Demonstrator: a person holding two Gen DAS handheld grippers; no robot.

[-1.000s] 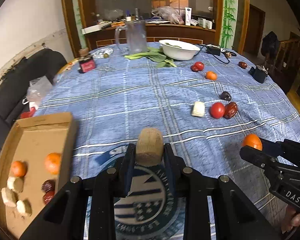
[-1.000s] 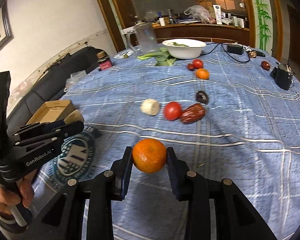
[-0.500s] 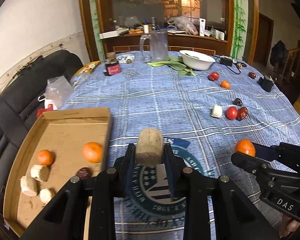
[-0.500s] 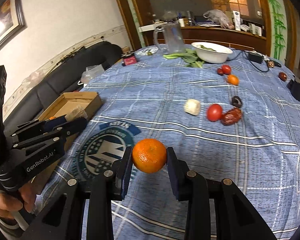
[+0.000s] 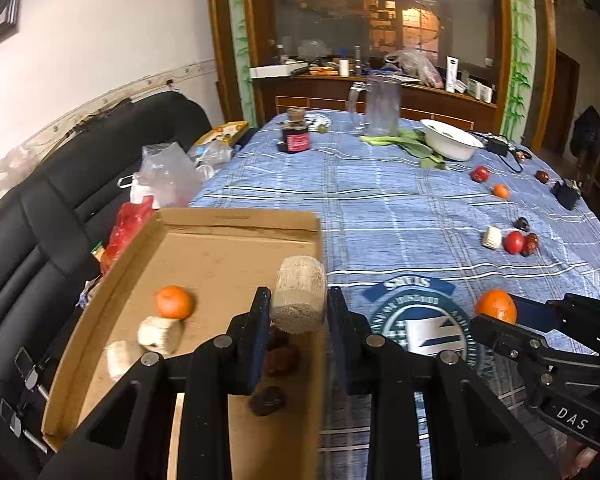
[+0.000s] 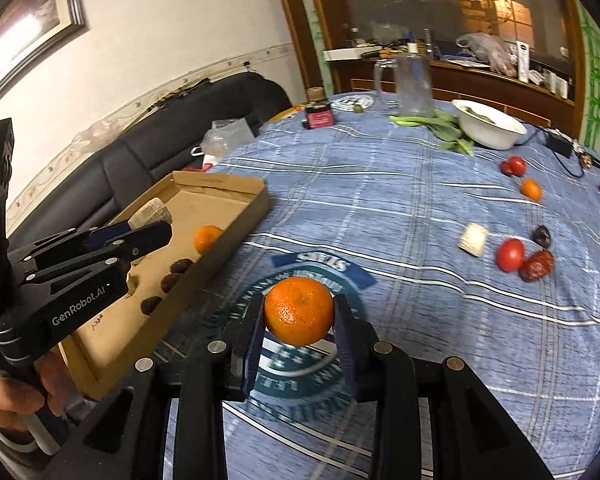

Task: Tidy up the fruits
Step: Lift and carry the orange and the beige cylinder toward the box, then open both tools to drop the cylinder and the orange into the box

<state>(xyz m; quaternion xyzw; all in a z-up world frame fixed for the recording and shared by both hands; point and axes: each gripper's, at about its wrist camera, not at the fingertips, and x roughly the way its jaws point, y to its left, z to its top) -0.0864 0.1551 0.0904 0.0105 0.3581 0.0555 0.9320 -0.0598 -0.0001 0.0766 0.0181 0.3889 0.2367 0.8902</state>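
My left gripper [image 5: 299,314] is shut on a pale beige cylinder-shaped piece [image 5: 299,294] and hangs over the right edge of the cardboard tray [image 5: 236,220]. In the tray lie an orange [image 5: 173,301], two pale pieces [image 5: 159,335] and several dark dates [image 5: 278,358]. My right gripper [image 6: 299,322] is shut on an orange mandarin [image 6: 299,310], held above the round emblem on the blue cloth, right of the tray [image 6: 256,204]. Across the table sit a pale piece [image 6: 474,240], a red tomato [image 6: 510,254], a date [image 6: 537,265] and a small orange [image 6: 531,189].
A white bowl [image 5: 451,140], green leaves [image 5: 410,145], a glass pitcher [image 5: 378,106] and a dark jar [image 5: 297,135] stand at the far end. A black sofa [image 5: 52,216] with plastic bags [image 5: 168,174] runs along the left. A hand [image 6: 8,394] grips the left tool's handle.
Both grippers have swung left with their loads. The tray has come from the left edge to directly under the left gripper, and the loose fruits have shifted to the far right.
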